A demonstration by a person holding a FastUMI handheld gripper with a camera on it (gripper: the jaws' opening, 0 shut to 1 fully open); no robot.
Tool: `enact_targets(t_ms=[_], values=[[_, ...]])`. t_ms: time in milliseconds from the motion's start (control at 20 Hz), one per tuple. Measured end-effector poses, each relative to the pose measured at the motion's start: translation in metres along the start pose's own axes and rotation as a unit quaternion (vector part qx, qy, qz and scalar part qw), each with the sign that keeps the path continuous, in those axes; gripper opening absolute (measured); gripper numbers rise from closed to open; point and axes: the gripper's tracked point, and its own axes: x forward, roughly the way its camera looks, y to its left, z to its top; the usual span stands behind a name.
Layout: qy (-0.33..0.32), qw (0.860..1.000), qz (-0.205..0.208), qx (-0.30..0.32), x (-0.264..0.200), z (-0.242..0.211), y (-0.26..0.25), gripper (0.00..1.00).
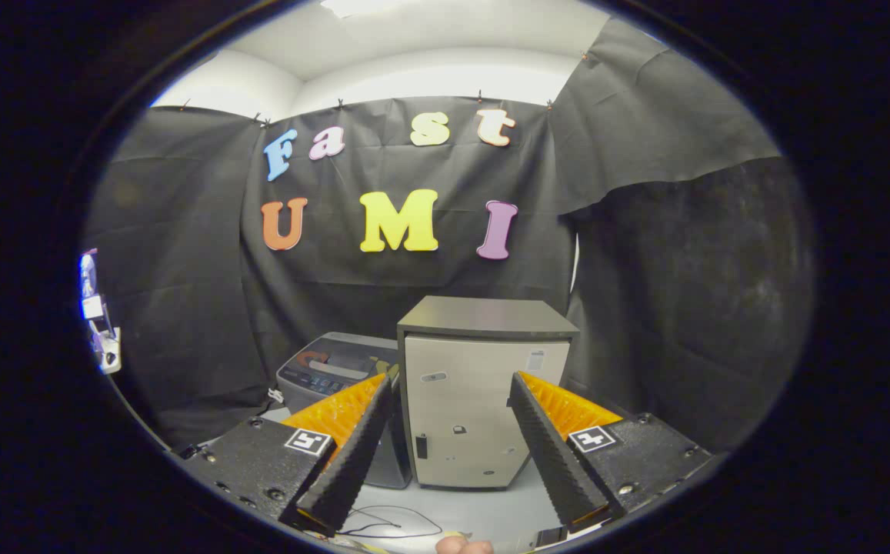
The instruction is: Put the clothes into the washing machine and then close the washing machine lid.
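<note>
Gripper view, one moment recorded. Washing machine [335, 368] seen low and left of centre in the frame, beyond the left finger and partly hidden by it; grey body, control panel on top facing up and toward the camera. Long axis cannot be judged, since most of the body is covered; the lid's state likewise cannot be told.

Standing just beside the machine on its right, and apparently touching or nearly so: a small cabinet [483, 392] with a pale door and darker flat top, upright, its door turned toward the camera and slightly to the right. Small handle recess low on the door's left side; a sticker near the upper right corner. Seen in the gap between the two fingers, well beyond them.

Gripper [456, 504] at the bottom of the frame, fingers [348, 454] spread wide, nothing between them, no contact with any object. Square marker tags on both finger bases.

Pale floor [483, 512] below the cabinet, with a thin dark cable [395, 523] looping across it near the left fingertip. Part of a hand [464, 546] at the very bottom centre.

Black cloth wall [183, 269] behind machine and cabinet, running across the frame. Some equipment [98, 323] at the far left, too small to identify. White ceiling [429, 38] at the top.
</note>
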Motion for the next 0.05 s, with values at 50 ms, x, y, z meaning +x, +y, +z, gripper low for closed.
enact_targets(t_ms=[50], values=[[-0.001,1.0,0.001,0.0,0.0003,-0.0003,-0.0006,0.97]])
